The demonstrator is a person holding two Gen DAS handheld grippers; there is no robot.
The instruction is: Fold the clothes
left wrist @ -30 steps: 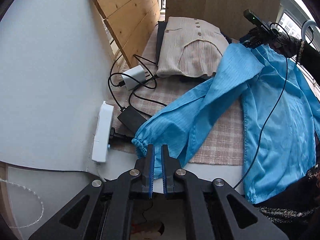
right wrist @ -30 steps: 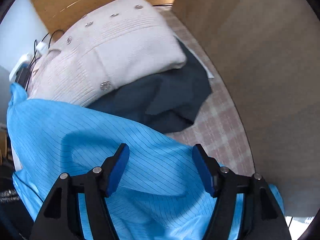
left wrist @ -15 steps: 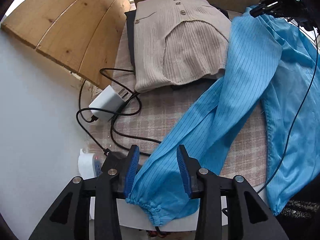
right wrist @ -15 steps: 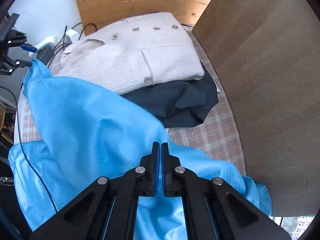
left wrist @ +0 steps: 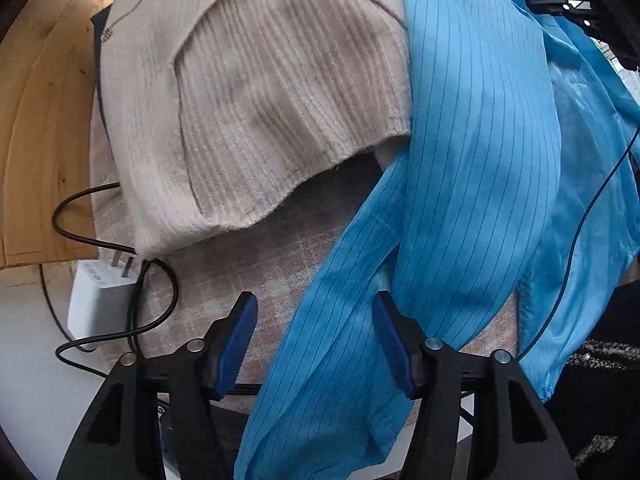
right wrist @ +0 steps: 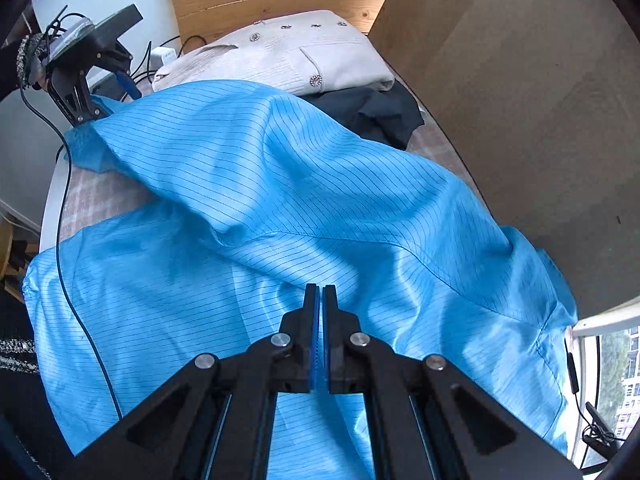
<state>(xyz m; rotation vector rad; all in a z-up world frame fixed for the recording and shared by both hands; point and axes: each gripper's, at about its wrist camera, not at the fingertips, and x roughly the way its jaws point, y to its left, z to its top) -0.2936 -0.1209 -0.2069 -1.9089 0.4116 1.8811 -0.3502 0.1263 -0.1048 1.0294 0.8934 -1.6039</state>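
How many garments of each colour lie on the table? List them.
Blue: 1, the striped blue jacket
Beige: 1, the ribbed cardigan
Dark: 1, the dark garment under the cardigan
Total: 3

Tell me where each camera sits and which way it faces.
Left wrist: on the left gripper, facing down at the blue garment sleeve between opening jaws; beige cardigan beyond.
Right wrist: on the right gripper, tilted down over the garment, jaws shut; left gripper upper left.
Shared: garment, cardigan.
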